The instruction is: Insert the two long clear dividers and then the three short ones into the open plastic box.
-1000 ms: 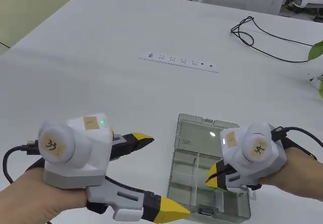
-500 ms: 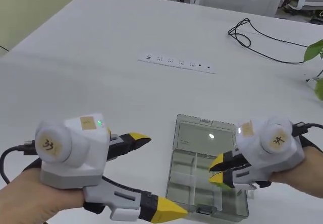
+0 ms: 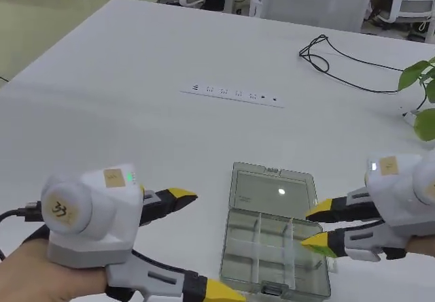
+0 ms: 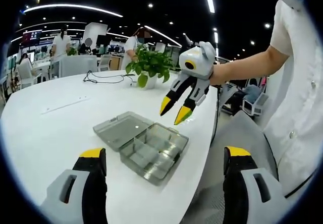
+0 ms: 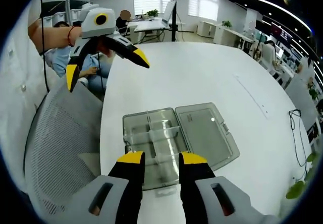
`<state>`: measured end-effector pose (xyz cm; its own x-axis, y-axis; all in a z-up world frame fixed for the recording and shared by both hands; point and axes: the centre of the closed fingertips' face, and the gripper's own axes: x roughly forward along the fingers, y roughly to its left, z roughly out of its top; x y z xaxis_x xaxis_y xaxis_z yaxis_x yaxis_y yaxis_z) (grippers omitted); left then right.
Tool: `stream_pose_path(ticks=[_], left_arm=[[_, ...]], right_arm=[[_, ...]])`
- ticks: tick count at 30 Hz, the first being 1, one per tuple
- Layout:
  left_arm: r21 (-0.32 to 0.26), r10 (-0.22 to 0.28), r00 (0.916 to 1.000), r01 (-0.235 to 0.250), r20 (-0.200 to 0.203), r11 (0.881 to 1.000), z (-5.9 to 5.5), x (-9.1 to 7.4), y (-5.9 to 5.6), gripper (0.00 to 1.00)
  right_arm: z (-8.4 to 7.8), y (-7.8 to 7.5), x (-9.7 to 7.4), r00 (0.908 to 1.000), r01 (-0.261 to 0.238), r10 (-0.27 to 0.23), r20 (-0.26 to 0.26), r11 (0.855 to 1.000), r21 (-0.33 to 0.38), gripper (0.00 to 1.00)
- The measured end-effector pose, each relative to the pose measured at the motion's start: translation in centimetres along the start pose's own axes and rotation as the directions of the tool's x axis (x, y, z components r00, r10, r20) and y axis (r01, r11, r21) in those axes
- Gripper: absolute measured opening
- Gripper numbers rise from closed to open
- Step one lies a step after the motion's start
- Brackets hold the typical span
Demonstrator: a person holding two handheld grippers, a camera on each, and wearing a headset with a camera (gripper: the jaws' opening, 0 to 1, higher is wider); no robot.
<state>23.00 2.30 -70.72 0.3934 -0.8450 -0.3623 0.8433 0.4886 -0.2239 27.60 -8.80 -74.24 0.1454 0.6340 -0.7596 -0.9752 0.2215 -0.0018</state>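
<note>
Flanking the plastic box (image 3: pixel 275 247), left tongs (image 3: pixel 214 245) gape wide, right tongs (image 3: pixel 308 227) narrowly.

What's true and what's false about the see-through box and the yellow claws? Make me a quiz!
1. The plastic box lies open. True.
2. The left gripper holds a divider. False: its jaws are wide apart and empty.
3. Dividers stand inside the box. True.
4. The right gripper grips the box. False: it hangs above the box, touching nothing.
5. A power strip lies on the table beyond the box. True.
</note>
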Motion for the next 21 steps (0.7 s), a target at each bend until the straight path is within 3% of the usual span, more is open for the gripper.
stream_pose_path(ticks=[9, 21], left_arm=[[0.017, -0.01, 0.9998, 0.01, -0.017, 1.0, -0.3, -0.2, -0.4, 1.0], [0.014, -0.011, 0.9998, 0.011, -0.018, 1.0, -0.5, -0.4, -0.7, 1.0]], right_arm=[[-1.4, 0.4, -2.6, 0.9996, 0.013, -0.013, -0.024, 1.0, 0.0, 0.38], [-6.2, 0.5, -5.6, 0.9922, 0.013, -0.013, -0.124, 1.0, 0.003, 0.44]])
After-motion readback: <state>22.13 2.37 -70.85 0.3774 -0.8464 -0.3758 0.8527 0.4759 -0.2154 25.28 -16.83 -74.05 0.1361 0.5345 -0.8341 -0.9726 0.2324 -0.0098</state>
